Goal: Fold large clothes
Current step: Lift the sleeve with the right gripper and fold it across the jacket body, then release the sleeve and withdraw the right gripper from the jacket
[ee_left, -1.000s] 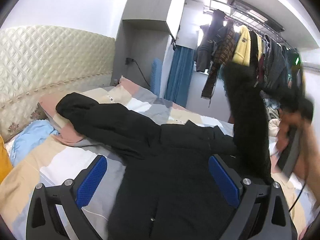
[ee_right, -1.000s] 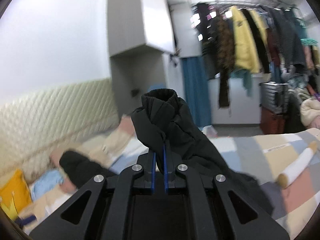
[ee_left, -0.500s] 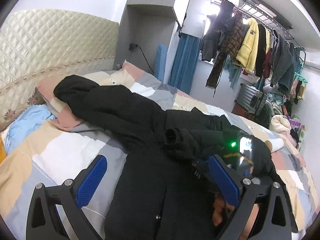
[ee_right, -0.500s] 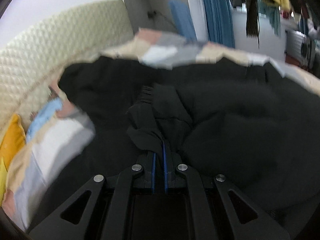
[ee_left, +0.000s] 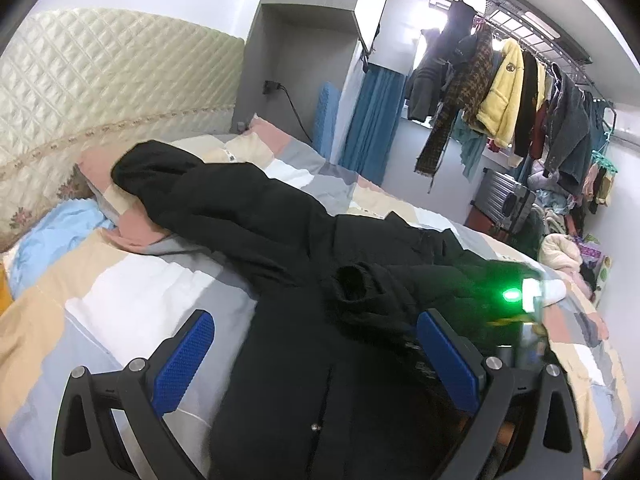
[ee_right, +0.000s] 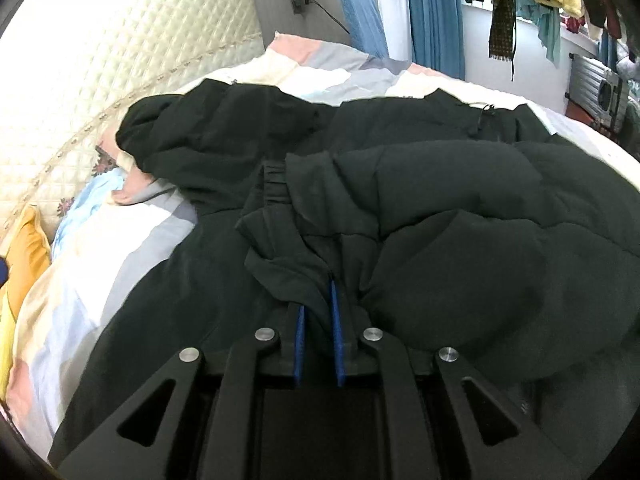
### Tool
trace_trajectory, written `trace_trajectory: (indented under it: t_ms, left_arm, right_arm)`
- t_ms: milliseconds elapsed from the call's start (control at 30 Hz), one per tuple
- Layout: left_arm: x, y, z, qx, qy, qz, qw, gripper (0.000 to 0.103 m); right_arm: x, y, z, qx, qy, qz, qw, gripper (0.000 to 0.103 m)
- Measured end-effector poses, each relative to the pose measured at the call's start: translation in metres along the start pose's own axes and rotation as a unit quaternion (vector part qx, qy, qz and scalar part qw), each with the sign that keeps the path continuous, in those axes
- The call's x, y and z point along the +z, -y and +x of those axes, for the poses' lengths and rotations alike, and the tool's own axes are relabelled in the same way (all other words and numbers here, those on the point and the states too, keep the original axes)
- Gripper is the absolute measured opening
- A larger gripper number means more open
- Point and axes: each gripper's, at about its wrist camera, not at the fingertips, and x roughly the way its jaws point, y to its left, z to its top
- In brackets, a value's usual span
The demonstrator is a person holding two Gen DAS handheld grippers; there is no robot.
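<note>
a black padded coat [ee_left: 280, 320] lies spread across the patchwork bedcover [ee_left: 132, 292], its front facing up with a small snap visible low on the closure. one sleeve [ee_left: 208, 200] stretches away toward the quilted cream headboard [ee_left: 100, 92], its cuff resting on a pink pillow [ee_left: 120, 236]. the other sleeve [ee_right: 420, 208] lies folded inward over the chest of the coat, its cuff [ee_right: 280, 196] bunched near the middle. the right gripper [ee_right: 318, 312] has its blue pads nearly together and pinches a fold of that cuff between them, with cloth gathered up around the tips. in the left wrist view the same sleeve end shows as a dark open cuff [ee_left: 356, 284] lying on the coat's body, and a device with a green light [ee_left: 512, 294] sits just beyond it. the left gripper [ee_left: 316, 352] hovers above the lower front of the coat with its jaws spread wide, the blue pads [ee_left: 186, 354] well apart and nothing between them. a pale blue cloth [ee_left: 52, 236] lies beside the pillow near the headboard, and a yellow cushion [ee_right: 20, 256] shows at the bed's edge. beyond the bed a blue curtain [ee_left: 372, 120] hangs, and a rack of hanging clothes [ee_left: 512, 92] fills the far wall above a grey suitcase [ee_left: 508, 200].
</note>
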Motion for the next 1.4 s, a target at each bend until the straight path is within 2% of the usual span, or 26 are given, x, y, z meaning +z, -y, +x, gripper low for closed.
trace_trajectory:
  t_ms: [67,167,233,267,300,467,767,900,1067,1267,1400]
  left_arm:
    - [0.0,-0.003,-0.003,0.002,0.001,-0.003,1.0,0.102]
    - [-0.002,-0.007,-0.007,0.002,0.0,-0.01,1.0,0.102]
    - [-0.003,-0.008,-0.011,0.007,0.0,-0.012,0.9999,0.102]
    - [-0.003,-0.009,-0.012,0.009,0.0,-0.013,0.9999,0.102]
    - [-0.003,-0.009,-0.014,0.01,0.001,-0.014,0.9999,0.102]
    - [-0.01,-0.007,-0.026,0.016,0.008,-0.001,0.9998,0.102]
    - [-0.018,0.023,-0.061,0.001,0.043,0.056,0.9975,0.102]
    - [-0.03,0.037,-0.075,-0.011,0.043,0.086,0.9953,0.102]
    - [-0.04,0.05,-0.092,-0.021,0.04,0.104,0.9935,0.102]
    - [-0.042,0.061,-0.118,-0.035,0.051,0.109,0.9922,0.102]
    - [-0.042,0.067,-0.13,-0.047,0.045,0.104,0.9924,0.102]
  right_arm:
    - [0.0,-0.001,-0.013,-0.003,0.0,0.0,1.0,0.016]
    - [-0.002,-0.002,-0.027,-0.013,-0.007,-0.006,1.0,0.025]
    - [-0.004,-0.005,-0.035,-0.018,-0.012,-0.013,1.0,0.057]
    - [-0.005,-0.005,-0.041,-0.014,-0.007,-0.012,1.0,0.085]
    - [-0.006,-0.006,-0.05,-0.015,0.007,-0.012,1.0,0.09]
    - [-0.004,-0.007,-0.094,-0.015,0.044,-0.005,0.999,0.09]
    - [-0.011,0.02,-0.2,-0.056,0.119,0.018,0.991,0.09]
    - [-0.026,0.037,-0.248,-0.074,0.154,0.03,0.985,0.09]
    - [-0.051,0.057,-0.284,-0.085,0.173,0.054,0.98,0.092]
    - [-0.081,0.073,-0.315,-0.099,0.183,0.058,0.976,0.093]
    - [-0.101,0.074,-0.339,-0.106,0.196,0.052,0.973,0.096]
